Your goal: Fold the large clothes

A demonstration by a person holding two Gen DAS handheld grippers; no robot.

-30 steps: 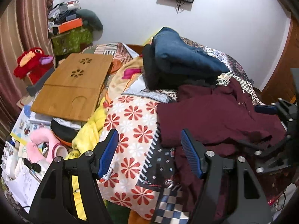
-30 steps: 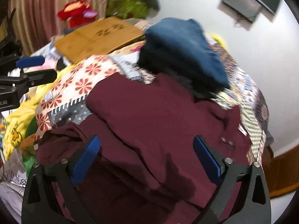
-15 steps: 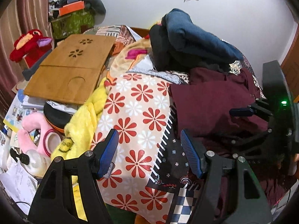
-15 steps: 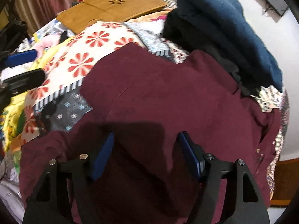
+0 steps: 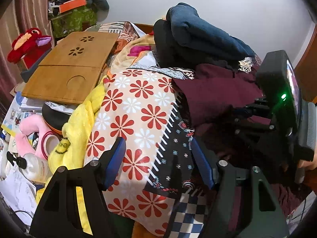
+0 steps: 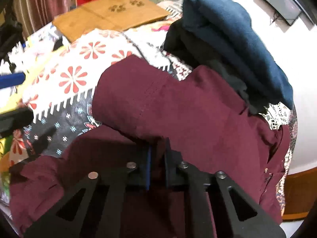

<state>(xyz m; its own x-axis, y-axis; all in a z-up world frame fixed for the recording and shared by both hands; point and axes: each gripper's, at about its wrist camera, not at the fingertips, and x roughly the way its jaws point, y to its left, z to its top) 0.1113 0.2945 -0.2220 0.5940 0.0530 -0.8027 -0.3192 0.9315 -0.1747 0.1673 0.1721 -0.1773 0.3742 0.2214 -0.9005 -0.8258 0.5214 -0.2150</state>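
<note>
First pinch made, and we judge the folding barely begun.

At lower left of the left-wrist view our left gripper (image 5: 158, 158) hangs released over the flowered bedspread (image 5: 136, 107), nothing between its pads; the maroon garment (image 6: 178, 107) lies rumpled across the middle and right of the bed, no neat fold showing. At the bottom centre of the right-wrist view our right gripper (image 6: 157, 166) has just clamped a ridge of it. Spreading and every fold remain.

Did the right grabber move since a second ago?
Yes. The right gripper came down onto the maroon garment, which looms larger against the blue folded pile; its jaws just closed, pinching the fabric.
</note>
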